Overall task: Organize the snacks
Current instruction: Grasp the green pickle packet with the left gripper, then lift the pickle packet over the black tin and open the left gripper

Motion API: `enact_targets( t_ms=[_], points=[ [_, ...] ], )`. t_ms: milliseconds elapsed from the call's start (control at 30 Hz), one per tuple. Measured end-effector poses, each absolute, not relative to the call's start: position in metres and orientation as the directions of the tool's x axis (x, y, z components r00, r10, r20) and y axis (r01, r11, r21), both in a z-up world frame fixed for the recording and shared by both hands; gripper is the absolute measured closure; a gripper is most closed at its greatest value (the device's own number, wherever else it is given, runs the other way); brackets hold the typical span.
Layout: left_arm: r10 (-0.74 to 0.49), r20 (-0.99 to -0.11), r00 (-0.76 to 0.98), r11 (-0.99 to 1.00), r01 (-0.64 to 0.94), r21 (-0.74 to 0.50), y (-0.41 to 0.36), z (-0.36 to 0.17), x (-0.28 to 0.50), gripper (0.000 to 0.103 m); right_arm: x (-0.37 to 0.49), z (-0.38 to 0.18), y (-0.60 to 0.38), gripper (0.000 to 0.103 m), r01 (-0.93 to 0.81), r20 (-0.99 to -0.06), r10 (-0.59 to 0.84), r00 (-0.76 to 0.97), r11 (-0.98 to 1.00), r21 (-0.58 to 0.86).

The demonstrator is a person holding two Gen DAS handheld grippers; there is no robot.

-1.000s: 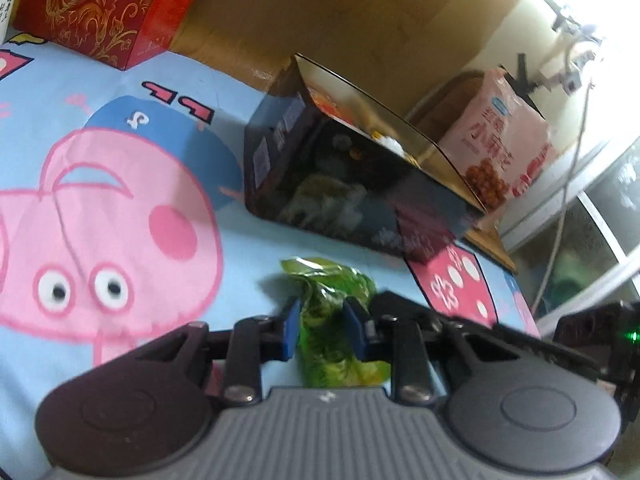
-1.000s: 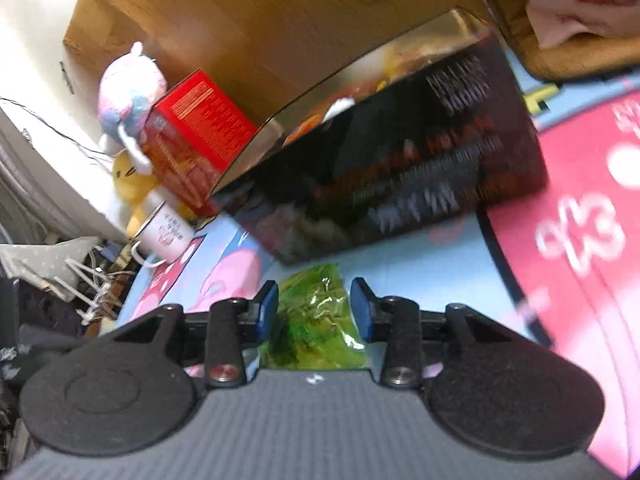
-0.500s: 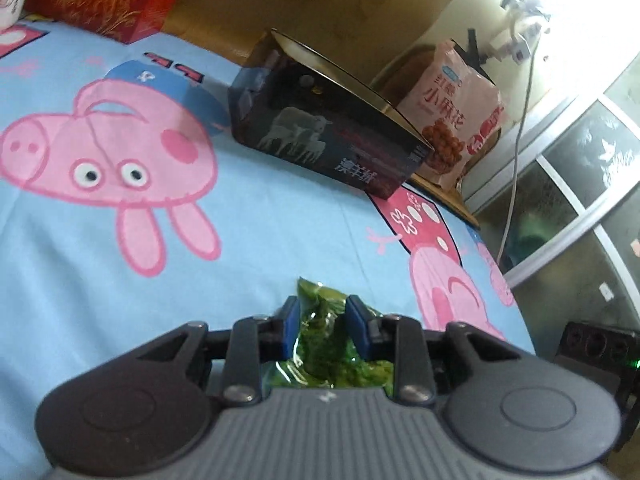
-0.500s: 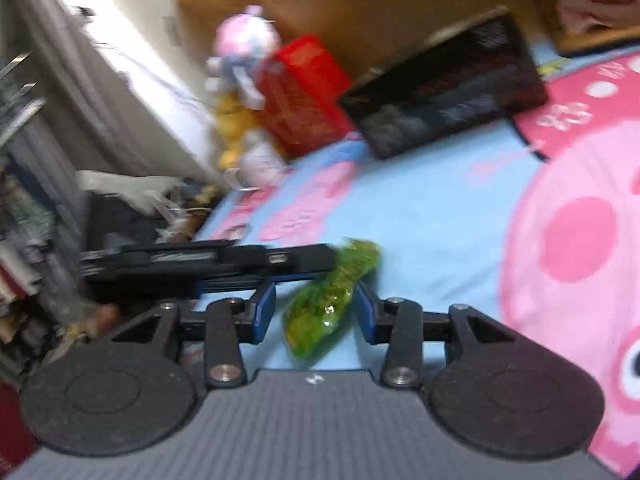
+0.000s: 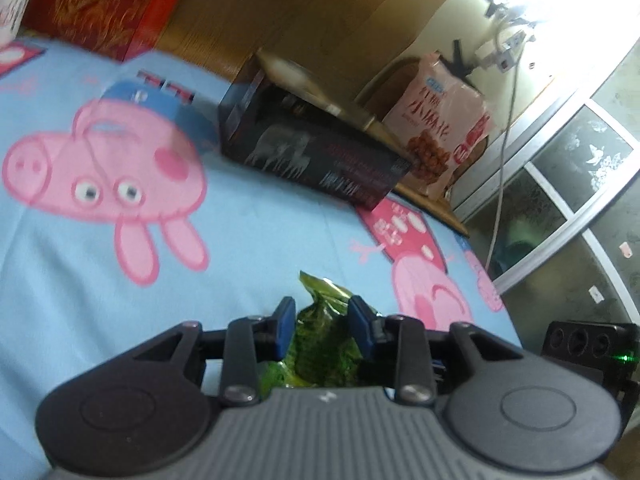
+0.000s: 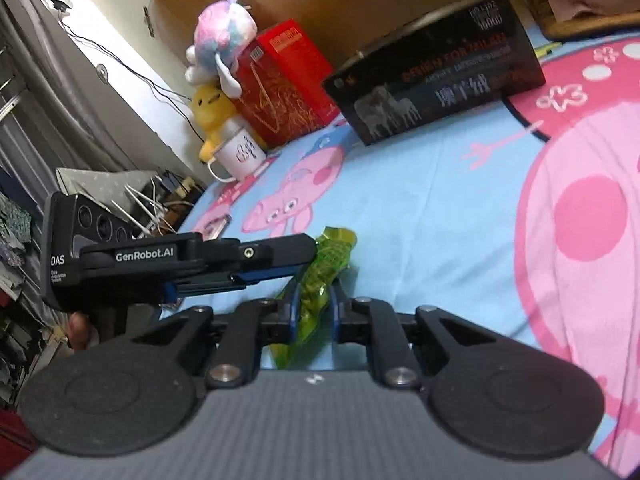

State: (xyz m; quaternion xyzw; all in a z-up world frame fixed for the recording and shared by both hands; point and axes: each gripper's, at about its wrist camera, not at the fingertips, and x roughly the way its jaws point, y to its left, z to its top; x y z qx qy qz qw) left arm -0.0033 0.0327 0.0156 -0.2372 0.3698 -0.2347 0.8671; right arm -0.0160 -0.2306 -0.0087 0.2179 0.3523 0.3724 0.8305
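While both of your grippers meet on the same green snack packet, the writing around you is only partly legible. Your left gripper, seen from the side in the right wrist view, carries "GenRobot.AI" in white on its black arm and "DAS" on the camera housing behind it. The black box at the far side of the bed shows "DESIGN FOR MILAN" in reddish letters, pale animal figures and large Chinese characters you cannot read cleanly at this blur. The pink snack bag leaning behind it has red Chinese lettering above a picture of brown fried twists. The red box bears gold line-drawn ornament and a small label too fine to read. A white mug with dark handwriting stands before a yellow plush toy.

The packet is crinkly, glossy, translucent film, with a flat crimped end pointing away from you. It is held just above the blue cartoon-pig bedsheet, which is soft cloth with light creases. Your right gripper has just been closing and its blue pads now pinch the packet's near end flat. Your left gripper has just been easing apart; its blue pads flank the packet's puffed middle, and whether they still press on it you cannot tell.
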Motion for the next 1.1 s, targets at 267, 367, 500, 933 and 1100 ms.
enact_targets(
  t_ms=[267,367,500,933,1100],
  points=[
    [-0.584,-0.515,0.627,0.781,0.263,-0.566,0.024,0.035,0.020,0.070,-0.006,0.009,-0.233,0.086,-0.486,-0.376,0.766,0.521,0.628,0.607],
    [-0.583,-0.507,0.635,0.786,0.283,-0.550,0.019,0.045,0.032,0.070,0.003,0.014,-0.236,0.086,-0.487,-0.363,0.762,0.536,0.630,0.605],
    [-0.562,-0.485,0.670,0.807,0.315,-0.499,0.011,0.071,0.056,0.070,0.027,0.029,-0.241,0.086,-0.494,-0.328,0.759,0.562,0.627,0.602],
    [-0.410,-0.490,0.770,0.908,0.290,-0.304,-0.015,0.097,0.185,0.064,0.148,0.050,-0.220,0.086,-0.487,-0.302,0.684,0.664,0.702,0.519],
    [-0.367,-0.515,0.775,0.926,0.249,-0.285,-0.020,0.082,0.201,0.060,0.164,0.040,-0.190,0.077,-0.487,-0.376,0.586,0.718,0.809,0.330]
  ],
)
